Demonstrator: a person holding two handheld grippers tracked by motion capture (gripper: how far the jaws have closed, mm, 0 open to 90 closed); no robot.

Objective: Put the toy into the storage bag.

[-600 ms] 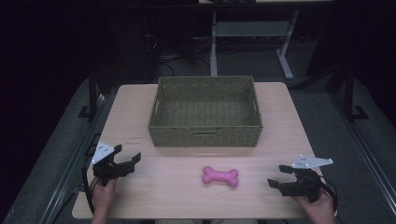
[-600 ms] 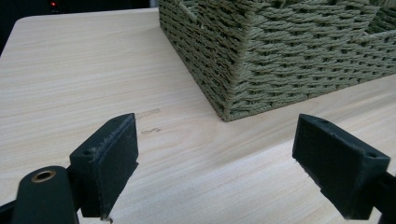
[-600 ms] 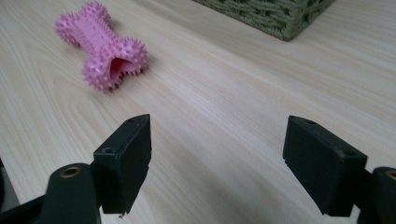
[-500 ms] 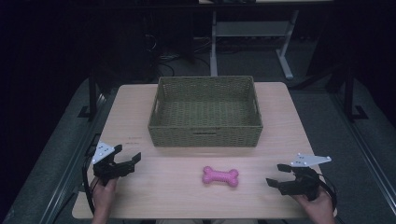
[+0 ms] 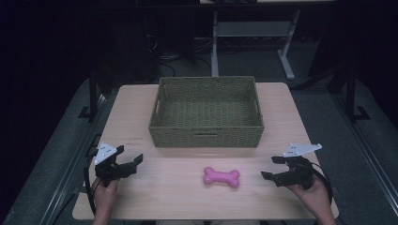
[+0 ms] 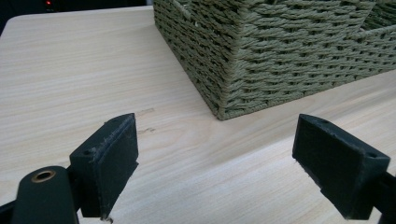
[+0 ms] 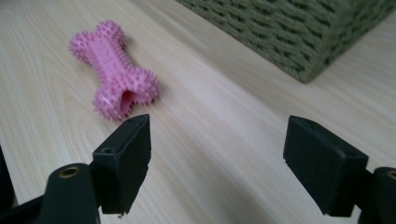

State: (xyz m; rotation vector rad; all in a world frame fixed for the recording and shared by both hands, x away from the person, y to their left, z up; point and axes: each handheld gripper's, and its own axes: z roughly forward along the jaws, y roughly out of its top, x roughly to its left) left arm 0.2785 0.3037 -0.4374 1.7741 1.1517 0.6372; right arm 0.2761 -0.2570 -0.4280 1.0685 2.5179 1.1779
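1. The right gripper (image 5: pixel 271 168) has slid left across the table (image 5: pixel 178 199), toward the pink bone (image 5: pixel 221 177). The gap between its jaws and the toy is narrower than 0.6 s ago, though the 2 are still apart.
2. It has also crept a little farther from the person's edge of the table, toward the basket (image 5: pixel 206 137).
3. The grey plate (image 5: pixel 302 149) on top of that gripper has moved with it, away from the table's right edge.
4. The person's right hand (image 5: pixel 313 194) has followed, reaching slightly farther in over the tabletop.
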